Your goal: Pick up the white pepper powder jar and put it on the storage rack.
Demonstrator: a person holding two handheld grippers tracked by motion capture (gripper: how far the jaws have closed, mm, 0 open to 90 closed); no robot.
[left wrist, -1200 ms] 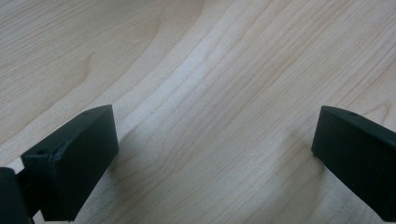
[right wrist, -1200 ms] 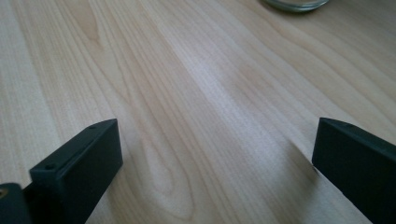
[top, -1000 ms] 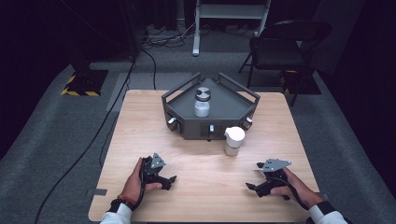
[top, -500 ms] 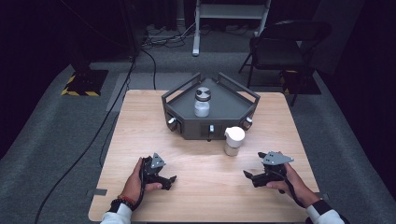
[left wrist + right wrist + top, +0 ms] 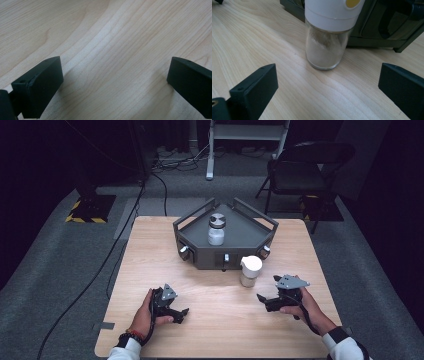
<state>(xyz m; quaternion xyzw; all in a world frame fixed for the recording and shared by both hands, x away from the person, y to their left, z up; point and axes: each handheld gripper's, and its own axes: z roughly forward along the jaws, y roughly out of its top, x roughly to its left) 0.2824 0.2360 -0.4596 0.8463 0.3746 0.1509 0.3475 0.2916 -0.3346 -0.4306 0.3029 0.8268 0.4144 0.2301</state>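
Observation:
A glass jar with a white lid (image 5: pixel 250 270) (image 5: pixel 327 37), holding pale powder, stands on the wooden table (image 5: pixel 150 250) just in front of a dark grey tray (image 5: pixel 255 237). A second jar with a grey lid (image 5: pixel 216 229) stands upright on that tray. My right gripper (image 5: pixel 262 302) (image 5: pixel 325 90) is open, low over the table, a short way to the right and nearer than the white-lidded jar, its jaws pointing at it. My left gripper (image 5: pixel 181 314) (image 5: pixel 115 82) is open near the front left, with only bare wood between its jaws.
The tray (image 5: pixel 372 27) has raised rails and small knobs on its front face. Beyond the table stand a black chair (image 5: pixel 305 167) at the back right and a metal stand (image 5: pixel 247 135). Cables (image 5: pixel 115 250) run over the grey floor at the left.
My right gripper has moved left and forward toward the white-lidded jar. The left gripper and both jars have stayed put.

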